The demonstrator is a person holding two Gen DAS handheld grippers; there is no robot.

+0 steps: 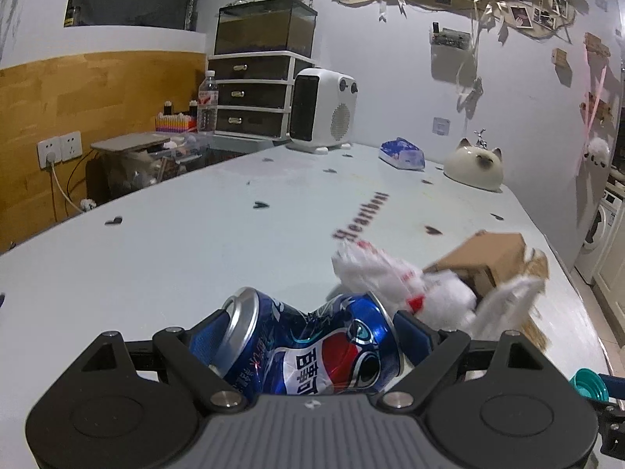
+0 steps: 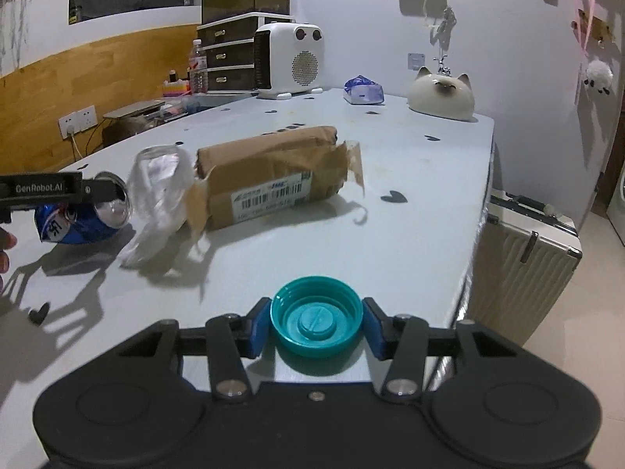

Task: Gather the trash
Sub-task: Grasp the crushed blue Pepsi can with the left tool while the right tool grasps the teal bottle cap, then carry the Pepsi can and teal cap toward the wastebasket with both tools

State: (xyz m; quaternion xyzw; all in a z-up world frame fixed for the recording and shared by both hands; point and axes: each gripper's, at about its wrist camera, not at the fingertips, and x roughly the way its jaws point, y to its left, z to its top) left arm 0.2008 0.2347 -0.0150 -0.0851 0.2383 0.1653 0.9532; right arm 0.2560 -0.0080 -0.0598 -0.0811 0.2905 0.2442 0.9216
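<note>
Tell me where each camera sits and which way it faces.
Left wrist: on the left gripper, looking along its fingers at the crushed Pepsi can they clamp.
Right wrist: on the right gripper, facing the teal cap it grips.
Shared: torn cardboard parcel, white plastic bag, white heater, cat figurine.

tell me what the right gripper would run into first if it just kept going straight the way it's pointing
Probably the torn brown cardboard package. The right gripper, shut on the teal cap, points across bare table toward it. Depth is hard to judge, and it might pass over the package if held high.
</note>
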